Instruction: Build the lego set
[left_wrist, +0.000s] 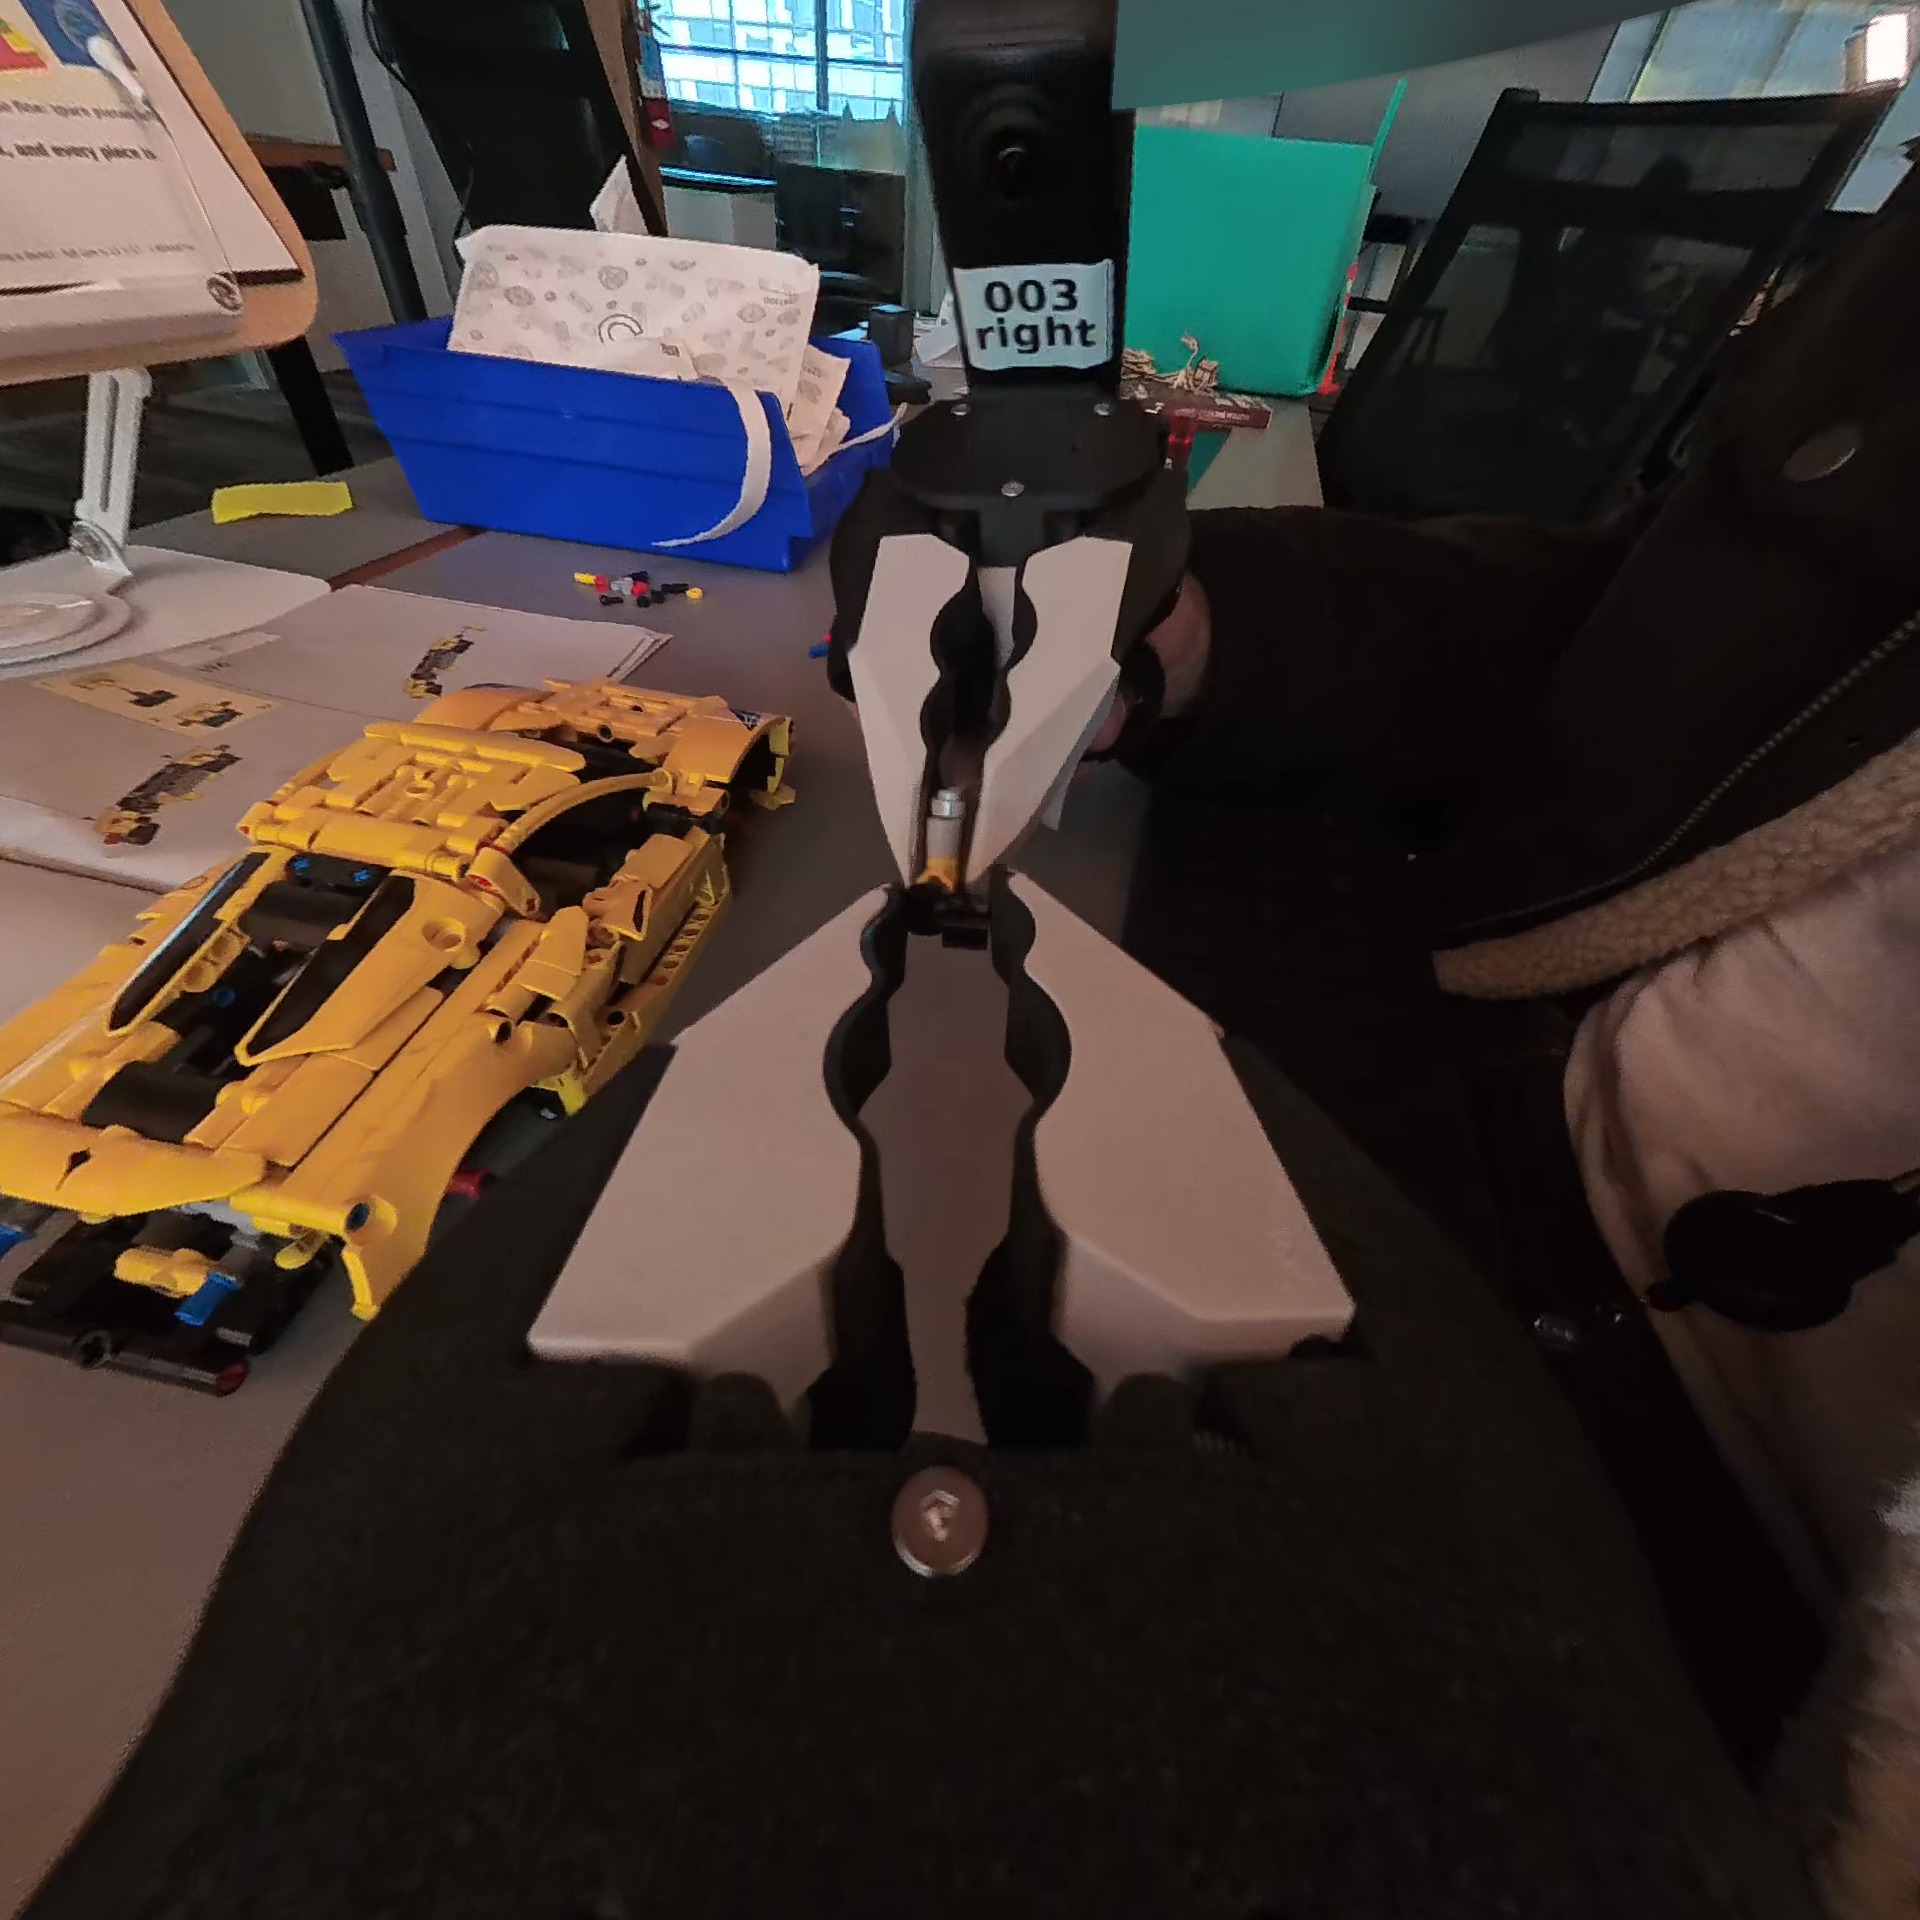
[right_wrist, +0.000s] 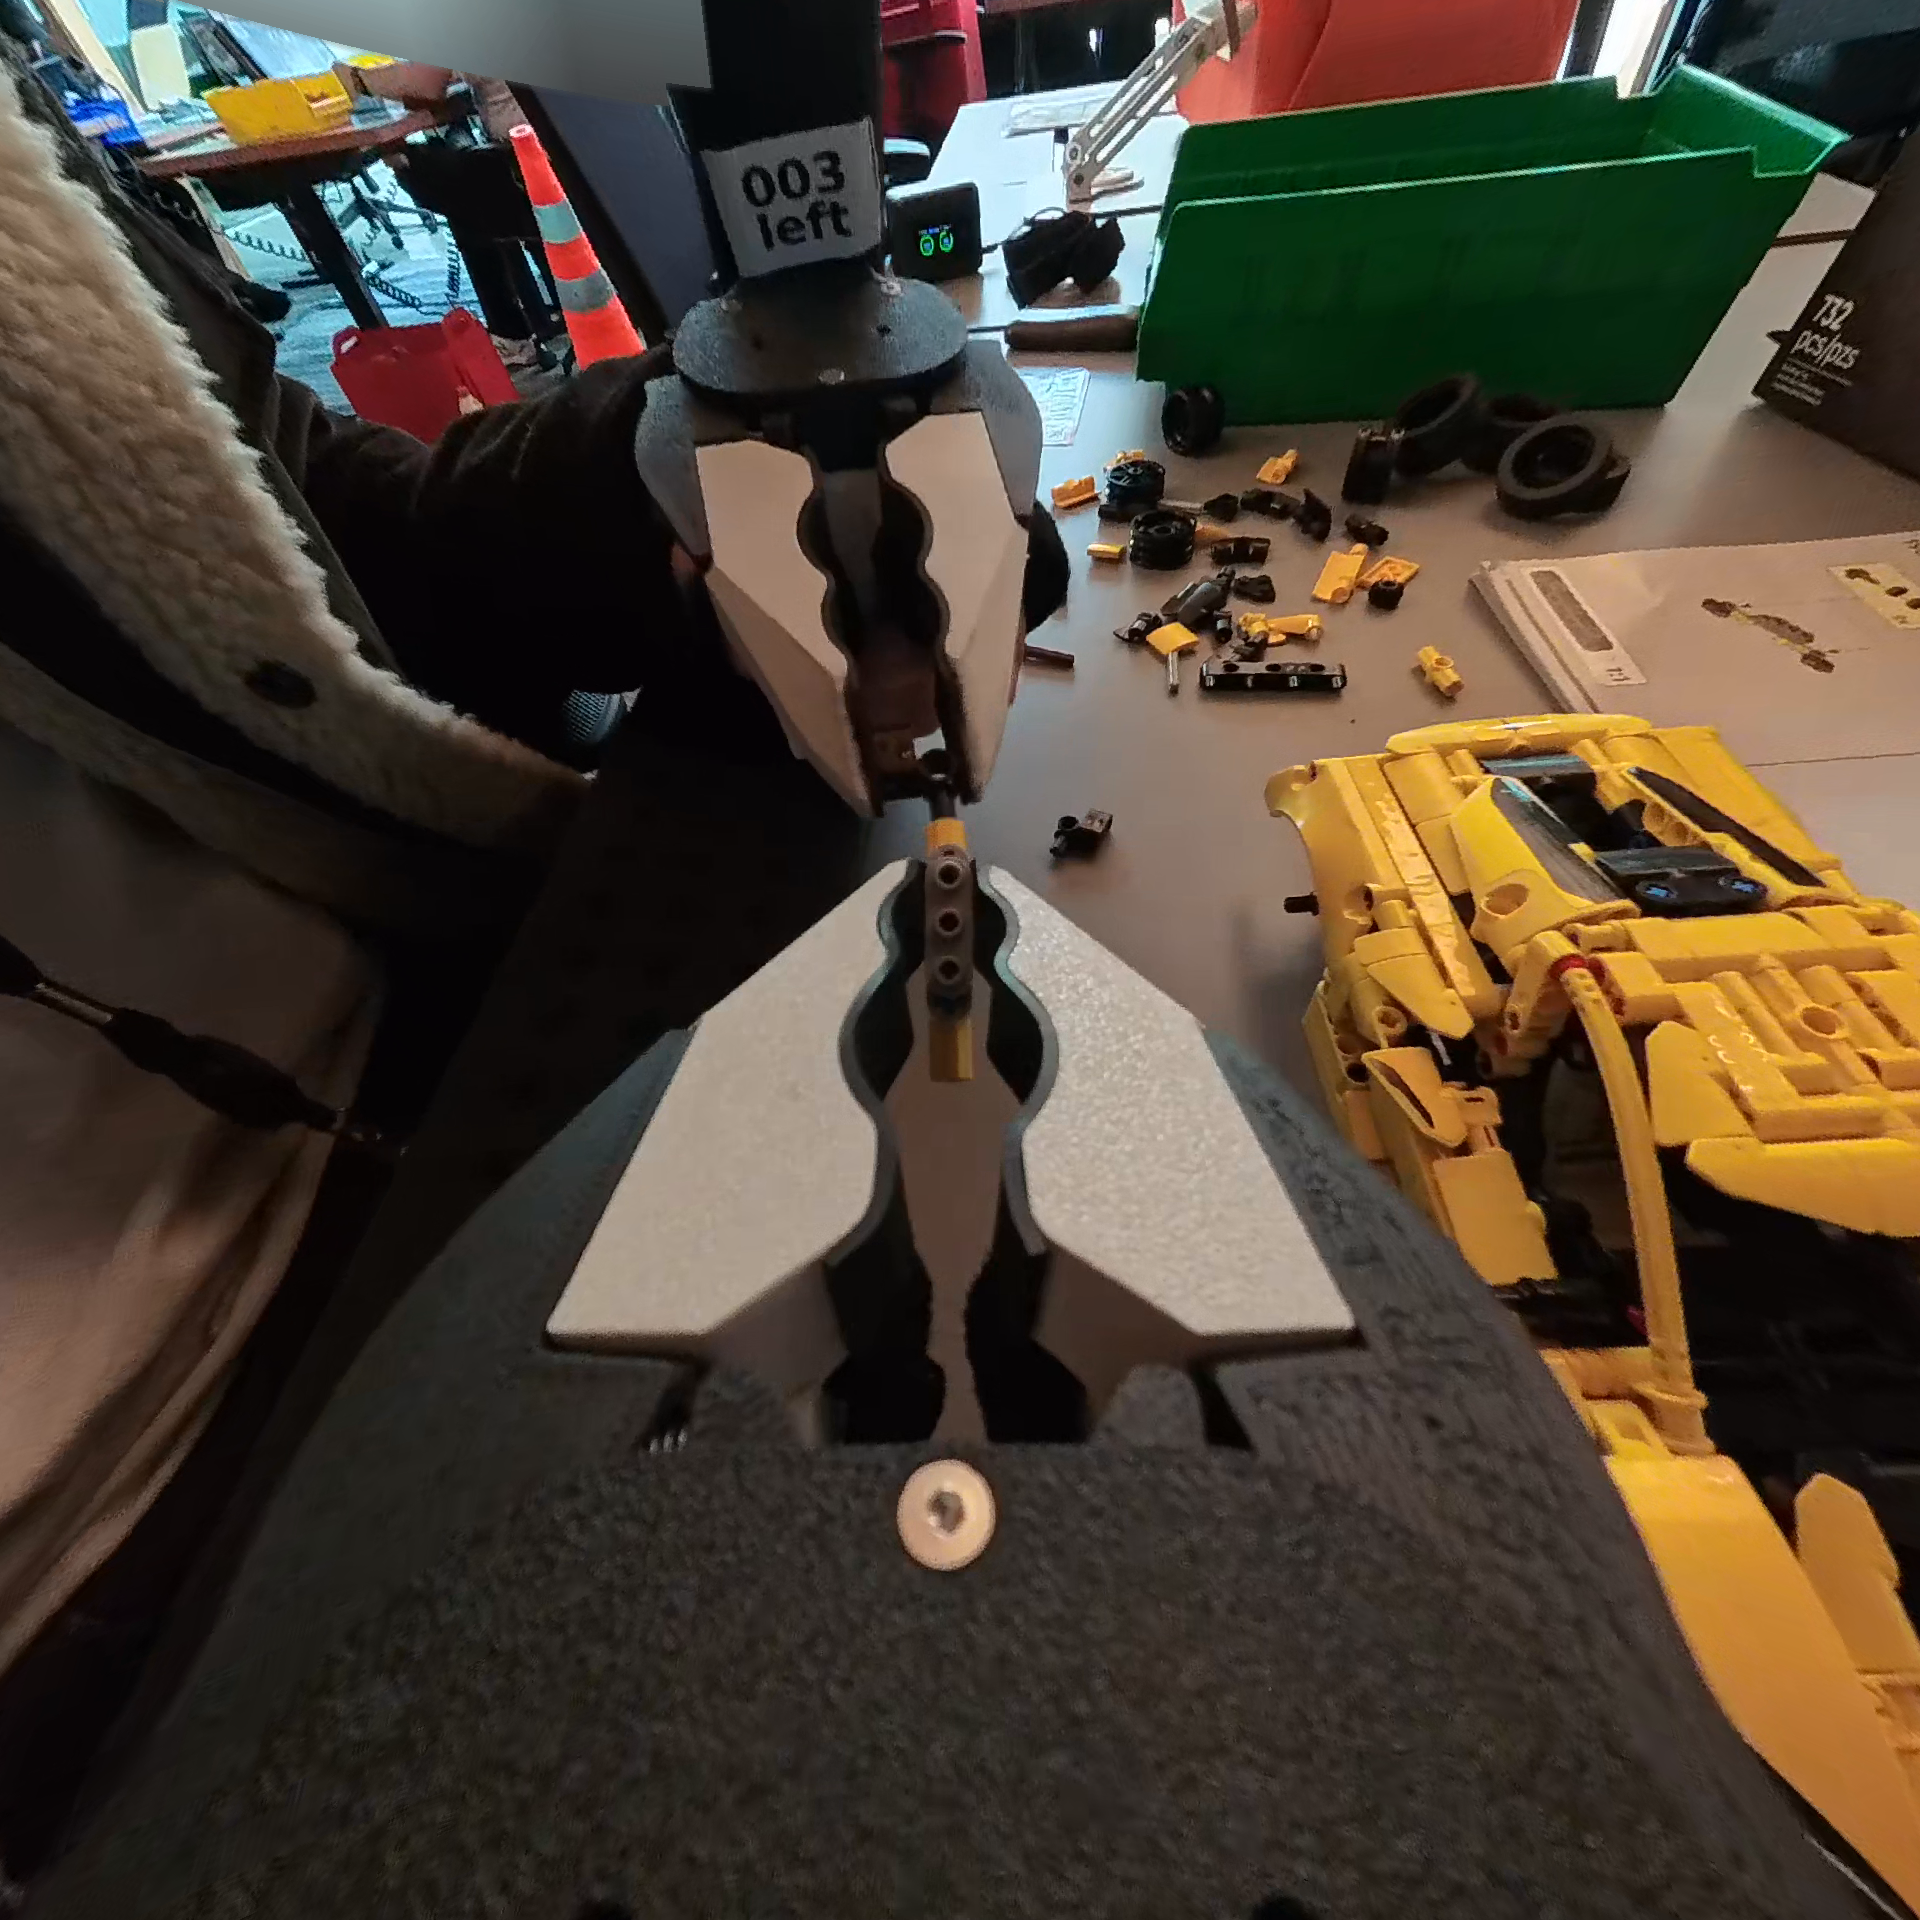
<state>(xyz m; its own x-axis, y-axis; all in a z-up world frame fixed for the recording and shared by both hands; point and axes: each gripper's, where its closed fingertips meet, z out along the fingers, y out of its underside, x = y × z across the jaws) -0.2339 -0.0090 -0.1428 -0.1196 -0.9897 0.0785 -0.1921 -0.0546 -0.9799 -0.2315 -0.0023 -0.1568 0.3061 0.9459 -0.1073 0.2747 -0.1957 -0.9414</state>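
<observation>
The yellow Lego car (left_wrist: 364, 935) lies on the grey table to the left of both grippers; it also shows in the right wrist view (right_wrist: 1610, 987). My left gripper (left_wrist: 940, 902) is shut on a small black connector piece (left_wrist: 954, 923). My right gripper (right_wrist: 948, 871) is shut on a grey holed beam with yellow ends (right_wrist: 948, 956). The two grippers meet tip to tip above the table's near edge. The black connector (right_wrist: 935, 774) touches the beam's yellow end. In the left wrist view the right gripper (left_wrist: 940, 862) comes in from above with the beam (left_wrist: 945, 826).
Loose yellow and black pieces (right_wrist: 1247, 582) and tyres (right_wrist: 1548, 457) lie before a green bin (right_wrist: 1455, 260). One black piece (right_wrist: 1081, 828) lies near the grippers. Instruction booklets (left_wrist: 312, 665) lie behind the car. A blue bin (left_wrist: 603, 457) holds paper bags. A person's coat (left_wrist: 1714, 935) is close by. My left and right fingertips are right by each other.
</observation>
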